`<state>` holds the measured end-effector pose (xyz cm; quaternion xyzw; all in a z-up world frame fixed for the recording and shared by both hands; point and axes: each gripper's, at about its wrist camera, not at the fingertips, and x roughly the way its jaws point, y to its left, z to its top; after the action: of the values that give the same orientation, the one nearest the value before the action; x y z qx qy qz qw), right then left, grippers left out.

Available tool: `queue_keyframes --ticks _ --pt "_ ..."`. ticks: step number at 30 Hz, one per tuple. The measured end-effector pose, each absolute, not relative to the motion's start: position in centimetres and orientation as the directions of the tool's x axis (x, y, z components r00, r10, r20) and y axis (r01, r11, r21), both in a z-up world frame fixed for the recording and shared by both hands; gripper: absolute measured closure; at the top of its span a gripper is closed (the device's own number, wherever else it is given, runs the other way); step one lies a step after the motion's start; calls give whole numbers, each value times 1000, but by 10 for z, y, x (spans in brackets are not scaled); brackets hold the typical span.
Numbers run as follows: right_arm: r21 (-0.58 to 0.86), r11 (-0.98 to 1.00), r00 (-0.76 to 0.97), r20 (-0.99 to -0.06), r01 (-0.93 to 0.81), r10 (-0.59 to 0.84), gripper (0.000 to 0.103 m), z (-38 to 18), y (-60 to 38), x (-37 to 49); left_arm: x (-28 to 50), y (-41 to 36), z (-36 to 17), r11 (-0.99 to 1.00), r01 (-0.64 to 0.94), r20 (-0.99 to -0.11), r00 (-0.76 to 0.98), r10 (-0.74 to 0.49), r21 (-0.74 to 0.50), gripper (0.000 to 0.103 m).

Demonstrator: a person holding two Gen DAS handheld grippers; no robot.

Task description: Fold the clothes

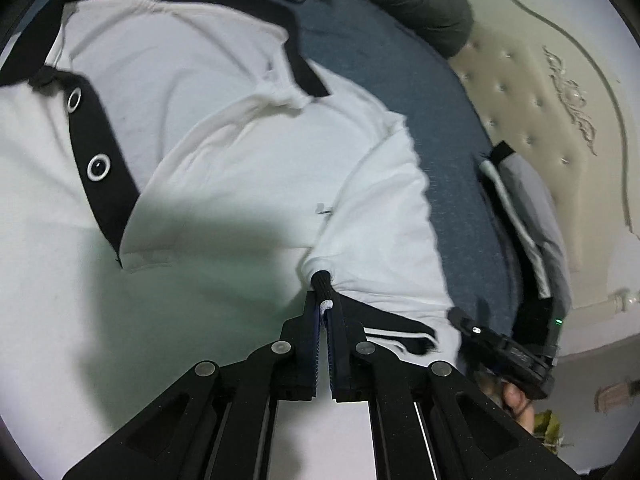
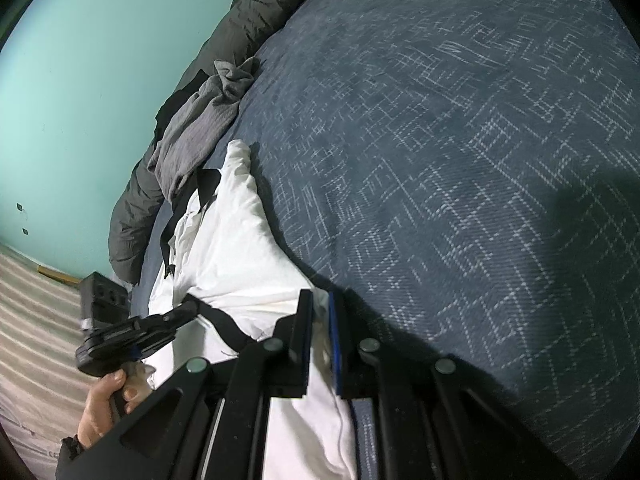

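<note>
A white polo shirt (image 1: 240,140) with a black collar and a black snap placket (image 1: 106,196) lies spread on the blue bedspread (image 1: 400,60). My left gripper (image 1: 325,304) is shut on the shirt's sleeve edge, with a white fold and a bit of black ribbed trim pinched between its pads. To its right, a hand holds my right gripper (image 1: 456,316) at the shirt's side edge. In the right wrist view the shirt (image 2: 232,248) is bunched, and my right gripper (image 2: 320,308) is shut on white cloth. My left gripper (image 2: 188,308) shows at the left, held by a hand (image 2: 104,400).
A crumpled grey garment (image 2: 196,120) and a dark quilt (image 2: 248,12) lie along the bed's far side. A grey garment with black and white stripes (image 1: 524,216) sits by the cream tufted headboard (image 1: 540,92). Teal wall (image 2: 80,100) and striped floor (image 2: 36,312) are beyond the bed.
</note>
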<state>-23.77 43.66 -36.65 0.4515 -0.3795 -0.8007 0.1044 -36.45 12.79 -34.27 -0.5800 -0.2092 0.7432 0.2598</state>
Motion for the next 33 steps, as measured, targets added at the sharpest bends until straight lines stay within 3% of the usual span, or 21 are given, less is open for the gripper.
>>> queue_keyframes --ticks 3,7,11,16,21,30,31,33 --pt "698 -696 -565 -648 -171 -511 95 -366 435 -239 -365 130 -343 -786 -136 -757 -214 618 -603 94" --pt "706 -688 -559 -643 -168 -523 92 -365 434 -242 -358 126 -322 -829 -134 -772 -307 556 -544 62" --pt "717 -675 -562 -636 -175 -529 89 -362 436 -243 -339 131 -295 -848 -162 -760 -384 525 -504 61" --pt "734 -655 -601 -610 -181 -517 81 -354 443 -240 -314 171 -296 -818 -221 -760 -302 576 -532 59" --pt "732 -656 -610 -609 -186 -506 81 -351 447 -241 -299 213 -316 -812 -232 -783 -223 581 -536 59" --pt "738 -650 -611 -602 -181 -514 81 -349 448 -241 -295 231 -328 -788 -193 -751 -237 616 -585 60" --pt "738 -650 -610 -603 -182 -514 81 -349 448 -241 -295 232 -329 -788 -196 -750 -242 615 -584 63" --pt "738 -649 -607 -606 -186 -514 81 -351 448 -242 -294 234 -329 -786 -206 -750 -236 618 -583 94"
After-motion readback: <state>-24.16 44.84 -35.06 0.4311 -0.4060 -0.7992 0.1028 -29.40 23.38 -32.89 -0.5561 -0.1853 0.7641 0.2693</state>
